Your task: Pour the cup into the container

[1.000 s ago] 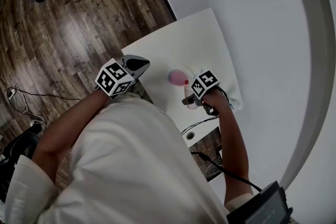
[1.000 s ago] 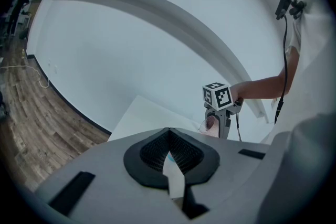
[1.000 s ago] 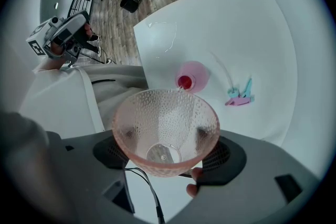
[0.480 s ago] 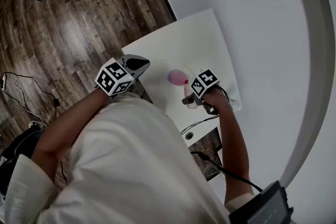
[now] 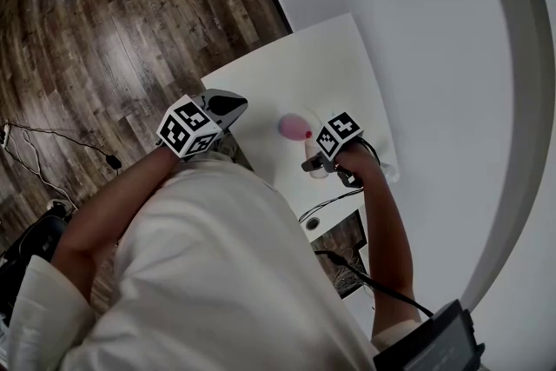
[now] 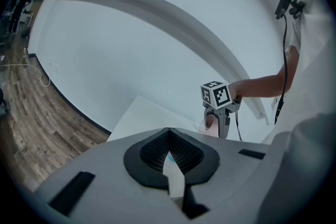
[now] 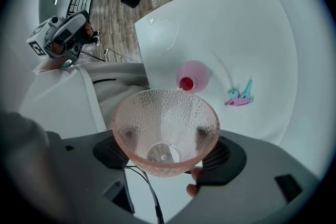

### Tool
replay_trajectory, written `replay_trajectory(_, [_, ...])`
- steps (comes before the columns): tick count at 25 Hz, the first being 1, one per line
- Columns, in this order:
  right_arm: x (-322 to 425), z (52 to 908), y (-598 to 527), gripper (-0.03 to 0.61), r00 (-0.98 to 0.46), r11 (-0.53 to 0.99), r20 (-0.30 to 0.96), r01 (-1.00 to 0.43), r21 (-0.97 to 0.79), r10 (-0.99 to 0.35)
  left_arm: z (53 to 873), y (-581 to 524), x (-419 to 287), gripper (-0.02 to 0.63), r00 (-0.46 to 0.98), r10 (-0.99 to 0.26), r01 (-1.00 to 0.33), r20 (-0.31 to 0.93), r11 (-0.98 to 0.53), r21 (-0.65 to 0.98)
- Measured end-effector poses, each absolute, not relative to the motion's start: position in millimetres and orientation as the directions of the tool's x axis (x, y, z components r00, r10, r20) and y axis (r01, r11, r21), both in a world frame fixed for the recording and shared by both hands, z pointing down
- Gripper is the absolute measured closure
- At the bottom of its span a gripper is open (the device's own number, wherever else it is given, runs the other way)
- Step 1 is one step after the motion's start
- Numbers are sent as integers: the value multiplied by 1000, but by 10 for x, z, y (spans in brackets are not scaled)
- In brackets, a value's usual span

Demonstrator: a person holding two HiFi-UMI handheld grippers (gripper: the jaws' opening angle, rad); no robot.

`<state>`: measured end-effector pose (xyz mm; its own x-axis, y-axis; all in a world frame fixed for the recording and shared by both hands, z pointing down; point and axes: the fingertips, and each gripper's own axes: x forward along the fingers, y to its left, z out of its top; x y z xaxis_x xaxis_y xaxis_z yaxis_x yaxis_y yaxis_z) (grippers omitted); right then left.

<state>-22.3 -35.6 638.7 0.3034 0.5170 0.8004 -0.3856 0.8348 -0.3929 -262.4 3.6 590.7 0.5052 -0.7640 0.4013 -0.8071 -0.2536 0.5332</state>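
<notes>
My right gripper [image 7: 167, 149] has its jaws spread wide and clamped on the cup [image 7: 168, 118] — a pink, dimpled glass one, gripped by its lower sides, one pad on each flank. The cup is tipped forward, its mouth facing away from me and down toward the container [image 7: 193, 77]. The far lip of the cup sits right at the container's opening; in the right gripper view the two overlap, so I can't say whether the rim touches it or hangs just above. The inside of the cup looks drained, with its clear base showing through.

The container is a small pink vessel standing on the white table [image 7: 252, 29], with red liquid showing in its mouth. Just to the right of the container, in the right gripper view, lies a small blue and pink item [image 7: 240, 96], apart from it and flat on the tabletop.

My left gripper [image 6: 169, 144] has its jaws pressed together with nothing between them. From the head view it hangs well to the left of the container, over the table's edge, away from the pour. From the left gripper view I look across at the right gripper's marker cube [image 6: 216, 94] and the cup beneath it — the container itself is hidden behind my own jaws there.
</notes>
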Motion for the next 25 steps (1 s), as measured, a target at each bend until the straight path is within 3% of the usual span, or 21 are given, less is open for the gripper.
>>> replay_trajectory(25, [-191, 6381, -355, 199, 351, 831, 767, -374, -412, 538, 5904, 20, -2601, 604, 504, -766, -806, 400, -251, 536])
